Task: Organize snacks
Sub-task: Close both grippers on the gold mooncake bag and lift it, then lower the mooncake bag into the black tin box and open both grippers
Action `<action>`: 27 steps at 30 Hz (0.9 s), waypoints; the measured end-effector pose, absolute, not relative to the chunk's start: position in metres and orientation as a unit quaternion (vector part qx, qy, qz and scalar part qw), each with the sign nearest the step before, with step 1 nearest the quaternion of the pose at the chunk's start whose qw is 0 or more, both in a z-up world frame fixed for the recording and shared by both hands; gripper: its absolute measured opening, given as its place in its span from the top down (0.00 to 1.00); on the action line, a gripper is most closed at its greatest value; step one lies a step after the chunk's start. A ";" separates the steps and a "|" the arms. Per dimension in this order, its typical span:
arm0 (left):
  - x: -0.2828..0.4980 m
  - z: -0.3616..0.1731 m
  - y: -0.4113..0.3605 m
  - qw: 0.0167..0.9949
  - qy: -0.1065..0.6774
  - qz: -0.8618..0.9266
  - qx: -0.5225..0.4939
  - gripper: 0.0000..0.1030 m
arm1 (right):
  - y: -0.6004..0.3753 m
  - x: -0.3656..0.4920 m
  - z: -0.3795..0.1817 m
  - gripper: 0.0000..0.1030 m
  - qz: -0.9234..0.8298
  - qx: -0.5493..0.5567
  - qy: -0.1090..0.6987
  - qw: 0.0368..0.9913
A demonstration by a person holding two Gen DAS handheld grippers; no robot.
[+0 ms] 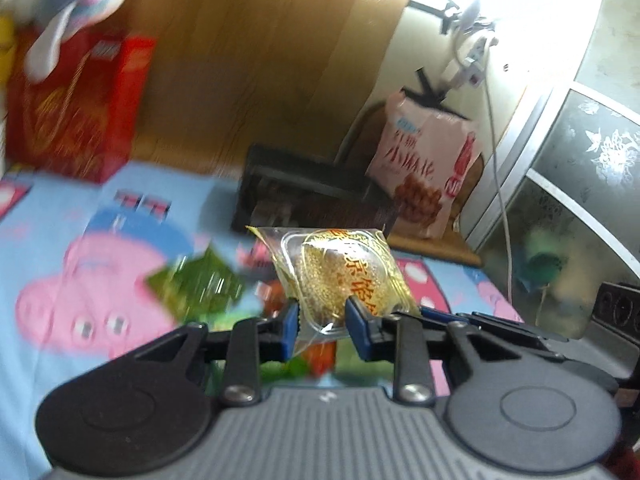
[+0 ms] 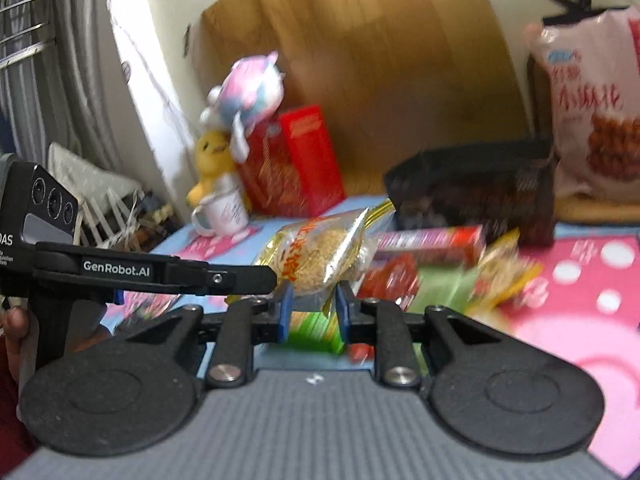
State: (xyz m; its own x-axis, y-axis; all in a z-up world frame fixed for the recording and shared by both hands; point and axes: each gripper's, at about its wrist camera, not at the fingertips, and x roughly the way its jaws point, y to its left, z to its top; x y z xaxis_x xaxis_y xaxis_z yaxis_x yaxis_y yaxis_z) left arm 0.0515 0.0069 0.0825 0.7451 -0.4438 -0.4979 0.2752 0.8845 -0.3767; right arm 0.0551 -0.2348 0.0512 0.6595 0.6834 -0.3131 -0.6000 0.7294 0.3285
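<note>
- The cartoon-pig play mat point(image 1: 60, 240) carries everything; its far edge meets the wooden board behind, so your sorting targets stand along that edge.
- The black basket point(image 2: 472, 188) sits at the mat's far edge, mouth up, which makes it the likely drop spot for loose snacks.
- The pink snack bag point(image 2: 592, 112) leans upright behind the basket; the red box point(image 2: 308, 160) stands at the far left edge, under the plush toys.
- Loose packets lie in a heap mid-mat: a green packet point(image 1: 196, 284) and a long pink-and-red box point(image 2: 432, 240) among them, blurred.
- Your left gripper point(image 1: 322, 314) is clenched on a clear-wrapped golden sesame cake point(image 1: 340, 276), held by its lower end so the packet stands clear of the heap, just short of the basket.
- Your right gripper point(image 2: 312, 300) pinches a second sesame cake point(image 2: 324, 256) at its bottom seam, also lifted above the heap.
</note>
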 end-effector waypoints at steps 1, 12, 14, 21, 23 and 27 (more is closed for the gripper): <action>0.061 0.088 0.003 0.926 0.292 -0.198 -0.134 0.74 | -0.237 0.061 0.055 0.75 0.349 0.098 0.204 0.910; 0.203 0.109 -0.057 0.939 0.260 -0.212 -0.072 0.74 | -0.261 0.173 0.072 0.75 0.266 0.106 0.173 0.942; 0.226 0.099 -0.065 0.938 0.273 -0.205 -0.065 0.73 | -0.264 0.192 0.063 0.75 0.253 0.109 0.184 0.943; 0.221 0.084 -0.045 0.943 0.276 -0.177 -0.059 0.65 | -0.290 0.192 0.051 0.51 0.240 0.149 0.182 0.942; 0.209 0.082 -0.029 0.943 0.281 -0.166 -0.072 0.61 | -0.298 0.179 0.050 0.51 0.258 0.161 0.189 0.934; 0.195 0.062 -0.002 0.924 0.335 -0.146 -0.110 0.56 | -0.293 0.153 0.036 0.51 0.286 0.129 0.219 0.924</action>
State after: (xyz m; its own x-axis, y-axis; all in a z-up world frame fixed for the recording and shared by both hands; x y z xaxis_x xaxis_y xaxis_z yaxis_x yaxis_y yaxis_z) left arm 0.1946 -0.0017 0.0625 0.7331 -0.3428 -0.5874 0.1957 0.9335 -0.3004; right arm 0.1532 -0.2928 0.0358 0.7401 0.5854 -0.3309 -0.4729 0.8029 0.3629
